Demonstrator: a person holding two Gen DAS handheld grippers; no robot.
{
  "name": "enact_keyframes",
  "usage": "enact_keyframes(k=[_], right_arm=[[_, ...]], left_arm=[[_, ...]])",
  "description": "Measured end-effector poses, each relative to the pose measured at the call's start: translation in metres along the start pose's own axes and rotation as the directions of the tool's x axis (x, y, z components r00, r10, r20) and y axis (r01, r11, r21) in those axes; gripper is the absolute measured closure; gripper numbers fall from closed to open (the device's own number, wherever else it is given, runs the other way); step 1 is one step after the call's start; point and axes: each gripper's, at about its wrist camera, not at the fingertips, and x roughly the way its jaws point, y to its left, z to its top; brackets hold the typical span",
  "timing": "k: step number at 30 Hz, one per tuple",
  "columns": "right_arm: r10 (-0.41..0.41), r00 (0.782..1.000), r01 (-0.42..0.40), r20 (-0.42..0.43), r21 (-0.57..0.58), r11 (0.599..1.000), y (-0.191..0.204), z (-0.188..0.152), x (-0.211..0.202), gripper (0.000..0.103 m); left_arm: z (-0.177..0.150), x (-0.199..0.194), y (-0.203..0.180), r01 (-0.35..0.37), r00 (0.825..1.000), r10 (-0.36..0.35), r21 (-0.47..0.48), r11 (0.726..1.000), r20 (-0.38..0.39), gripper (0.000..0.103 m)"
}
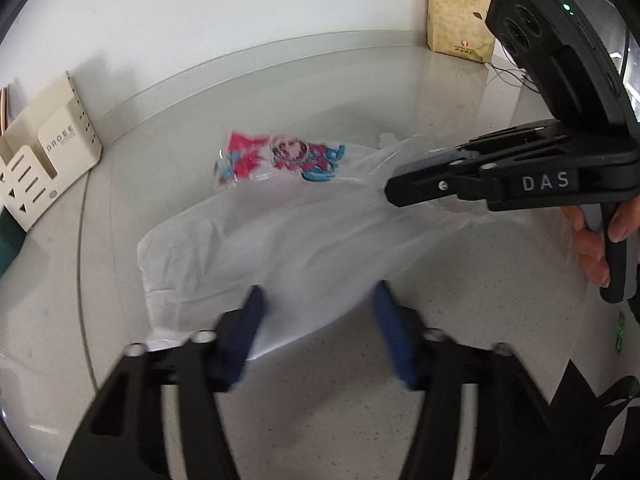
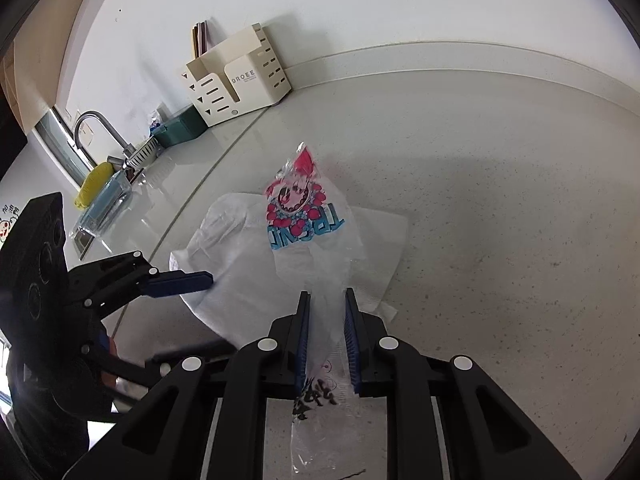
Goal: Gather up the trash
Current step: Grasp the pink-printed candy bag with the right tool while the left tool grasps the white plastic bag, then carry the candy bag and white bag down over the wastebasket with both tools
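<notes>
The clear wrapper (red and blue print) is pinched between the nearly closed right claw, its printed end ahead over a paper towel on the bench. The left claw gapes empty at the towel's edge.
</notes>
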Motion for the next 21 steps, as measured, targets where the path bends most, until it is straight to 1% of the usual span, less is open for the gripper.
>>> enact_keyframes(k=[1, 2, 3, 4, 6, 7, 8, 11, 15, 17, 19, 21], right_arm=[[0.002, 1.0, -0.002, 0.002, 0.005, 1.0, -0.001, 0.0, -0.001, 0.083], [0.009, 1.0, -0.009, 0.005, 0.012, 1.0, -0.003, 0.001, -0.002, 0.083], [0.012, 1.0, -0.012, 0.007, 0.017, 1.0, -0.005, 0.002, -0.003, 0.083], [0.015, 1.0, -0.015, 0.01, 0.023, 1.0, -0.006, 0.002, -0.005, 0.083], [0.025, 1.0, -0.026, 0.017, 0.034, 0.999, -0.01, 0.002, -0.01, 0.083], [0.029, 0.999, -0.029, 0.021, 0.038, 0.999, -0.011, 0.002, -0.012, 0.083], [0.035, 0.999, -0.036, 0.026, 0.048, 0.998, -0.013, 0.002, -0.014, 0.083], [0.042, 0.998, -0.044, 0.043, 0.051, 0.998, -0.014, 0.002, -0.022, 0.082], [0.044, 0.996, -0.048, 0.074, 0.046, 0.998, -0.013, 0.001, -0.036, 0.082], [0.045, 0.995, -0.049, 0.084, 0.039, 0.998, -0.011, 0.002, -0.041, 0.083], [0.037, 0.995, -0.04, 0.097, 0.033, 0.999, -0.009, 0.0, -0.048, 0.084], [0.031, 0.994, -0.034, 0.107, 0.028, 0.999, -0.006, -0.002, -0.054, 0.088]], left_arm=[[0.002, 0.001, 0.0, 0.003, 1.0, -0.003, 0.004, 1.0, -0.007, 0.061], [0.002, 0.001, 0.001, 0.003, 1.0, -0.003, 0.005, 1.0, -0.011, 0.068], [0.003, 0.001, 0.001, 0.007, 1.0, -0.007, 0.006, 1.0, -0.013, 0.078], [0.004, 0.001, 0.001, 0.009, 1.0, -0.009, 0.01, 1.0, -0.014, 0.084], [0.005, 0.001, 0.004, 0.015, 1.0, -0.015, -0.003, 1.0, -0.013, 0.093], [0.005, 0.001, 0.004, 0.015, 1.0, -0.016, -0.008, 1.0, -0.009, 0.095], [0.004, 0.0, 0.005, 0.013, 1.0, -0.014, -0.016, 1.0, -0.011, 0.097], [0.005, -0.003, 0.003, 0.003, 1.0, -0.003, -0.032, 0.999, 0.001, 0.097], [0.006, -0.013, 0.007, -0.05, 0.998, 0.053, -0.085, 0.995, 0.026, 0.098], [0.006, -0.018, 0.009, -0.06, 0.997, 0.064, -0.121, 0.991, 0.034, 0.098], [0.009, -0.025, 0.007, -0.07, 0.996, 0.077, -0.133, 0.989, 0.051, 0.098], [0.01, -0.031, 0.006, -0.086, 0.994, 0.095, -0.145, 0.986, 0.058, 0.098]])
